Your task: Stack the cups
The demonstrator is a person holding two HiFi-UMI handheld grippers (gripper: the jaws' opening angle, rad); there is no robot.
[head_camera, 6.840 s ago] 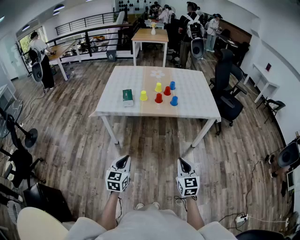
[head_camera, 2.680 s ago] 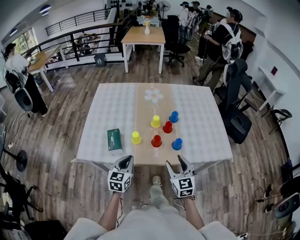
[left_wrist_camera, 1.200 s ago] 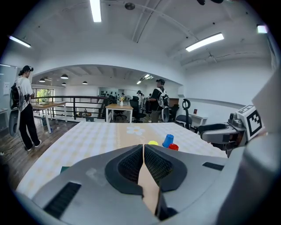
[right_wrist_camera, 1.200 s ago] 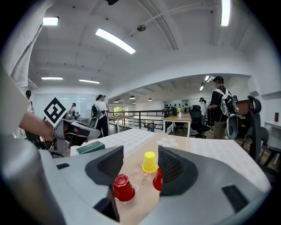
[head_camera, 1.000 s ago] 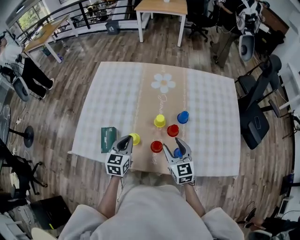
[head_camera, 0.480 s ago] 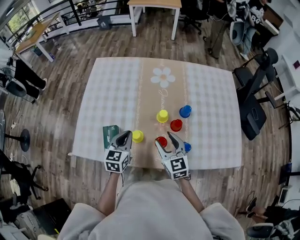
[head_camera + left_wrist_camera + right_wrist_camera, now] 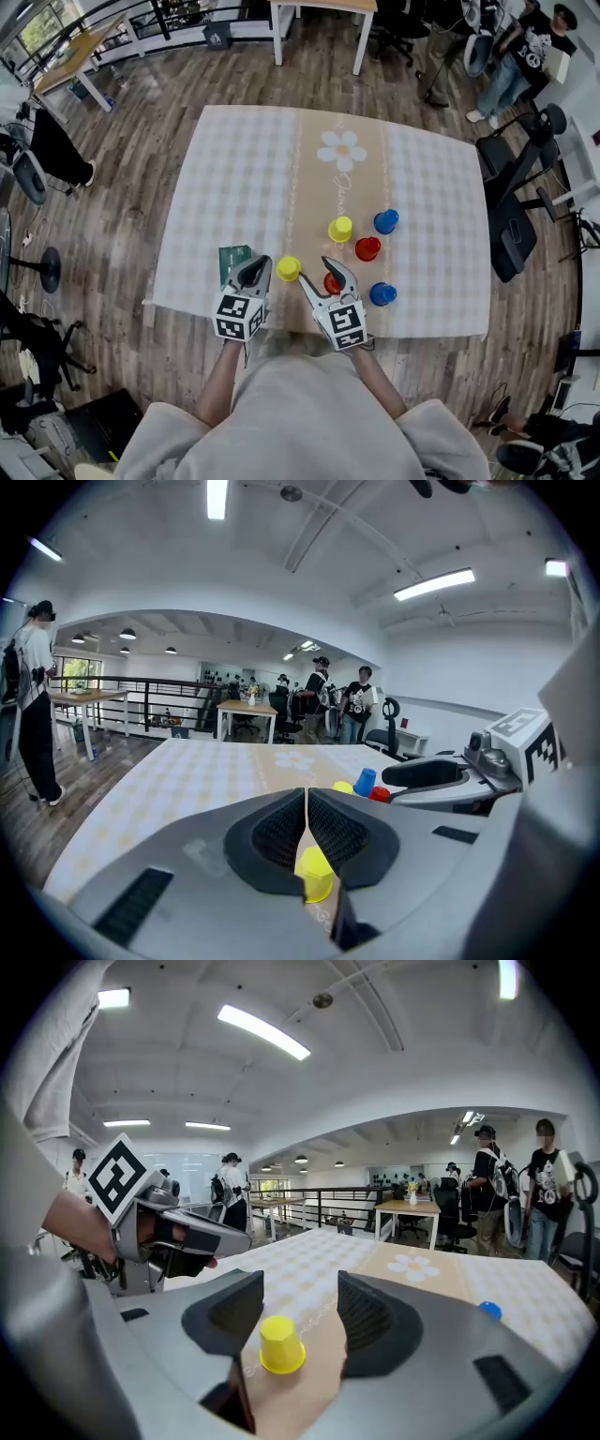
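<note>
The square table [image 7: 234,178] with its pale checked cloth carries small upturned plastic cups, all standing apart. The right gripper [image 7: 323,276] gapes wide, facing the near yellow plastic cup [image 7: 288,269]. The left gripper [image 7: 261,267], just beside that cup, is pinched closed on nothing.

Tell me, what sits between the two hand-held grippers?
The near yellow cup, upside down, stands between the left hand-held gripper and the right hand-held gripper; the head view shows it.

No text, number or brand is legible to you in any view. The brown runner strip [image 7: 319,202] on the checked bench [image 7: 234,187] carries faint script below a white flower print [image 7: 342,150], too small to read. The green rectangular box [image 7: 231,260] shows no readable label. The cubes on your left gripper [image 7: 261,265] and right gripper [image 7: 315,271] bear black-and-white square patterns only.
</note>
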